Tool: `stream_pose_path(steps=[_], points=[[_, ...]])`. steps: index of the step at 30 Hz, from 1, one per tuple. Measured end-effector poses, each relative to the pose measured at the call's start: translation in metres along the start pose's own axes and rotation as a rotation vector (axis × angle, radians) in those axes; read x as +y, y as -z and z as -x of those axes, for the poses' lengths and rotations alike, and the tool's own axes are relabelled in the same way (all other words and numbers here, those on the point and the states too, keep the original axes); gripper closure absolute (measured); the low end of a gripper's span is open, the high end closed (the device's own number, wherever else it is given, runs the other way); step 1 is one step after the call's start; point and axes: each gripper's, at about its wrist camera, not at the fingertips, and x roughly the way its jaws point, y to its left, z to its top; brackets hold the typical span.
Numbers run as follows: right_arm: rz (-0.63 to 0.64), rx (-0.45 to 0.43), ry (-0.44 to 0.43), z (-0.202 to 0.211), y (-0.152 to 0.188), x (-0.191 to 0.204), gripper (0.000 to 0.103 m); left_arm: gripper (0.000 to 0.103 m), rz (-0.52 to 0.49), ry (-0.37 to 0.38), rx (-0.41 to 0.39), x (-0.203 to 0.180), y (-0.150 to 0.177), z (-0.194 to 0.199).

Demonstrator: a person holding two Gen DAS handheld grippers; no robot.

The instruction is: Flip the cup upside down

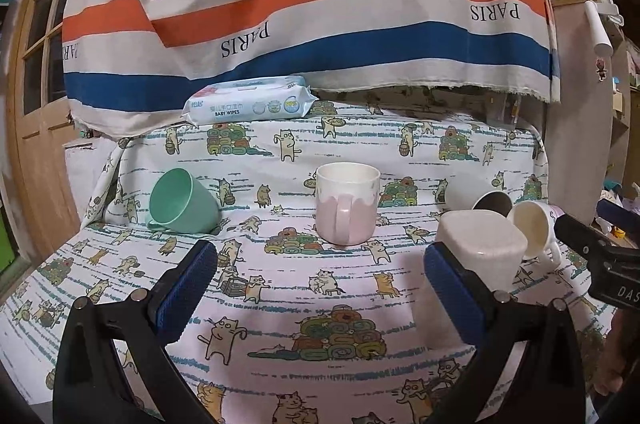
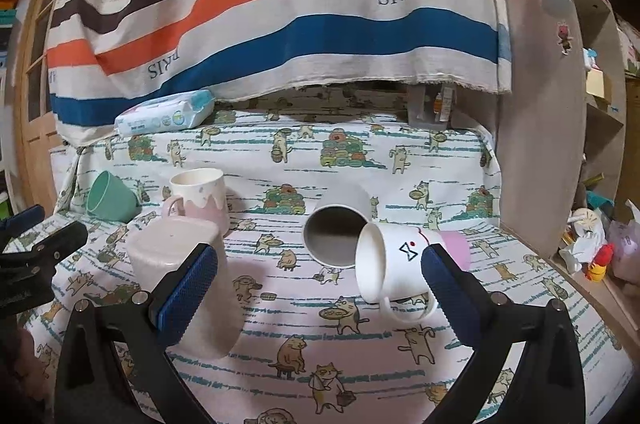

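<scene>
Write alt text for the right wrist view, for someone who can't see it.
Two open blue-padded fingers frame a cat-print tablecloth with five cups: a white mug and a grey cup on their sides, a green cup tipped over, a pink mug upright, and a pale cup standing upside down. Behind hang a striped cloth and baby wipes.

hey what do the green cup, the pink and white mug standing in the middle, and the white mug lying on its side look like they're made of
Green cup: probably plastic, going by its matte, even mint colour and thin wall.
Pink and white mug: likely glazed ceramic, with a thick rim, soft sheen and drip-pattern glaze.
White mug on its side: likely glazed ceramic too, glossy white with a printed mark and a thick loop handle.
None of this is certain from looks alone.
</scene>
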Motion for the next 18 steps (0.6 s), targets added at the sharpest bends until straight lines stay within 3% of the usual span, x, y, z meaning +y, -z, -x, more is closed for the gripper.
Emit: stream_pose_path(steps=[18], points=[[-0.008, 0.001, 0.014, 0.0003, -0.0004, -0.0001, 0.000, 0.000, 0.006, -0.018, 0.003, 0.0025, 0.0020, 0.0000]])
